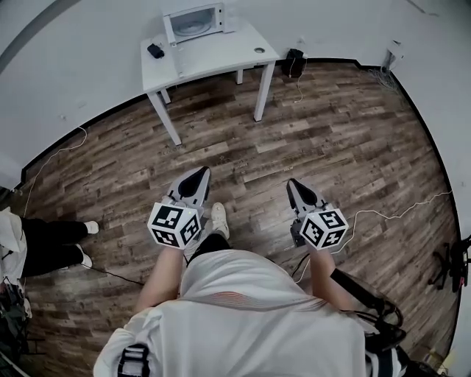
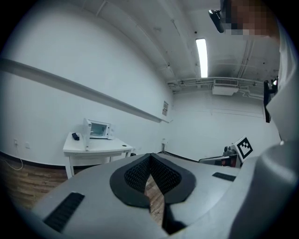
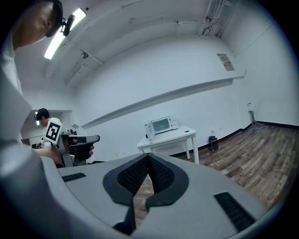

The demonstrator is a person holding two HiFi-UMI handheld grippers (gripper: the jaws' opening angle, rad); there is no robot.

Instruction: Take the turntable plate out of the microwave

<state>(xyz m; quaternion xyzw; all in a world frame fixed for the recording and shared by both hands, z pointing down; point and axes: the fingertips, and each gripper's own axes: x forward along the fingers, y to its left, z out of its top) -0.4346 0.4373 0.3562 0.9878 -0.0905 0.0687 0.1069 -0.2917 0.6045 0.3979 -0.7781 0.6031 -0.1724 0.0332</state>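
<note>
Turntable plate (image 1: 193,26): pale blur inside microwave (image 1: 213,18), lie unreadable | head view: microwave door open, at table's (image 1: 221,57) far edge; left gripper (image 1: 202,174), right gripper (image 1: 292,183) well short of it | left gripper view: jaws pressed together, empty | right gripper view: likewise.

The table (image 1: 221,55) stands at the far side of the room against the wall, well apart from me. The microwave (image 1: 193,22) sits on its far edge, left of the middle, with its door swung out to the left. A small object (image 1: 155,51) lies on the table left of the microwave. A box (image 1: 294,62) sits on the floor (image 1: 353,140) just right of the table. My left gripper (image 1: 202,171) and right gripper (image 1: 292,182) are side by side near me, above the floor. A cable (image 1: 397,210) lies right of the right gripper. Another person's legs (image 1: 51,243) are at the near left.
</note>
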